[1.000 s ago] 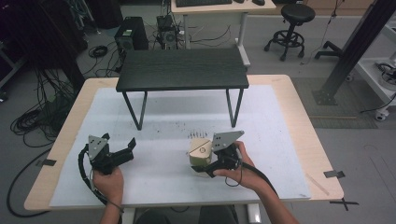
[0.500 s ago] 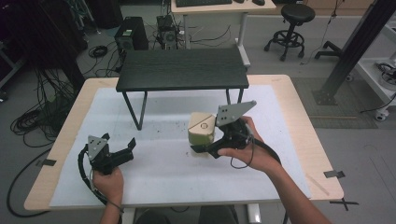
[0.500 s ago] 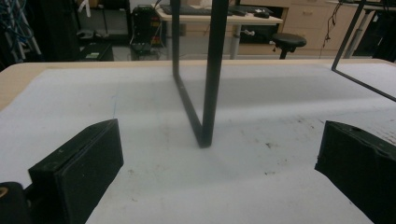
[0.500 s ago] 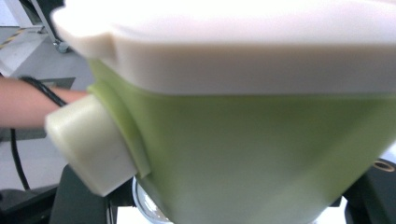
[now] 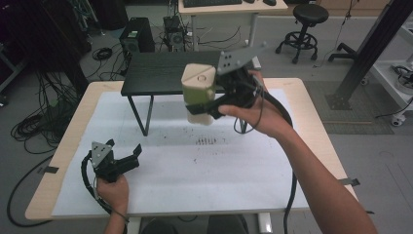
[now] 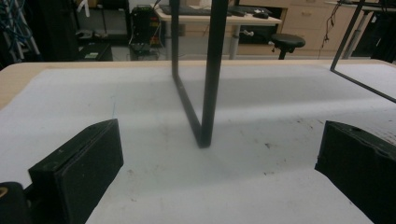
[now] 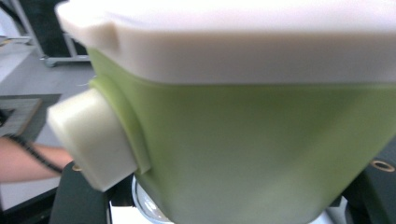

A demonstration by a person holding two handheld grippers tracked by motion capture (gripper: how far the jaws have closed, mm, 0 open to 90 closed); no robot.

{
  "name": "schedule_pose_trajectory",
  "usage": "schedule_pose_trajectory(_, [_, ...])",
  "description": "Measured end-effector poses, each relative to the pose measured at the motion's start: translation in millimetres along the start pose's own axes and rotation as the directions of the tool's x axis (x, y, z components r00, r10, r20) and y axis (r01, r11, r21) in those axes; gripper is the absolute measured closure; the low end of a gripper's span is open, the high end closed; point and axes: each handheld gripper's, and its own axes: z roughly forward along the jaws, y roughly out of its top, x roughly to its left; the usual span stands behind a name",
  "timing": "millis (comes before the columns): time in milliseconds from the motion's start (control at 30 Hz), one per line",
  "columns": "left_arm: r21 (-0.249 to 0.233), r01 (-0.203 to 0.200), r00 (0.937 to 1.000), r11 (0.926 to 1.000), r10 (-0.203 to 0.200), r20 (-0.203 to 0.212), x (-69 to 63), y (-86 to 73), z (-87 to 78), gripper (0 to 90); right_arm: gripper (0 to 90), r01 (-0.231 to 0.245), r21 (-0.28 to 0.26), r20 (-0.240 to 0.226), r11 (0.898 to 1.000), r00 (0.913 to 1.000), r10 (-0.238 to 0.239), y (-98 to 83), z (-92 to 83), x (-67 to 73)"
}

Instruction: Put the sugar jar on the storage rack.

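Note:
A green container with a cream lid [image 5: 198, 92] hangs in the air above the table, level with the front edge of the black shelf [image 5: 160, 72]. My right gripper [image 5: 214, 105] is shut on its green body [image 7: 252, 149], and a cream knob [image 7: 91, 137] sticks out of its side. My left gripper [image 5: 127, 158] rests low on the white table sheet [image 5: 219, 170] at the front left. It stands open with nothing between its jaws, facing a leg of the shelf [image 6: 205, 93].
The black shelf stands on thin metal legs [image 5: 146, 114] at the back middle of the table. Dark specks [image 5: 207, 141] mark the sheet in the centre. Beyond the table are a stool [image 5: 304, 19], a desk and cables on the floor.
My right gripper has lifted the green container off the table, up and toward the shelf. The left gripper has stayed where it was.

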Motion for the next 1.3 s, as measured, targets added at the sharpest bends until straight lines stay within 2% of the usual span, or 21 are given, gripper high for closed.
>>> schedule_pose_trajectory(267, [0.001, 0.0, 1.0, 1.0, 0.0, 0.005, 0.2, -0.1, -0.1, 0.6, 29.6, -0.01, -0.003, 0.031, 1.0, 0.9995, 0.01, 36.7, 12.0, -29.6])
schedule_pose_trajectory(400, [0.001, 0.002, 1.0, 1.0, -0.002, 0.004, 0.3, -0.1, 0.2, 0.7, 29.5, -0.005, -0.001, 0.044, 1.0, 0.999, 0.005, 47.8, 24.3, -45.8])
schedule_pose_trajectory(533, [0.001, 0.001, 1.0, 1.0, -0.001, 0.004, 0.5, -0.1, 0.1, 0.7, 29.5, -0.023, 0.007, 0.062, 1.0, 0.9978, 0.023, 52.7, 39.8, -63.2])
schedule_pose_trajectory(700, [0.0, 0.001, 1.0, 1.0, -0.001, 0.003, 0.8, -0.1, -0.3, 0.7, 29.6, -0.059, 0.026, 0.079, 0.998, 0.9953, 0.057, 49.7, 61.7, -83.4])
schedule_pose_trajectory(933, [-0.002, 0.002, 1.0, 1.0, -0.002, 0.001, 0.6, -0.1, -0.5, 0.7, 29.6, -0.114, 0.054, 0.118, 0.992, 0.9872, 0.107, 35.8, 85.5, -106.7])
schedule_pose_trajectory(1067, [-0.003, 0.002, 1.0, 1.0, -0.002, 0.0, 0.6, -0.1, -0.5, 0.7, 29.6, -0.146, 0.048, 0.13, 0.988, 0.9817, 0.139, 28.9, 95.1, -115.5])
schedule_pose_trajectory(1300, [-0.002, -0.003, 1.0, 1.0, 0.003, -0.001, -0.2, 0.0, -1.0, 0.7, 29.6, -0.166, 0.065, 0.159, 0.984, 0.9752, 0.154, 21.4, 108.7, -123.1])
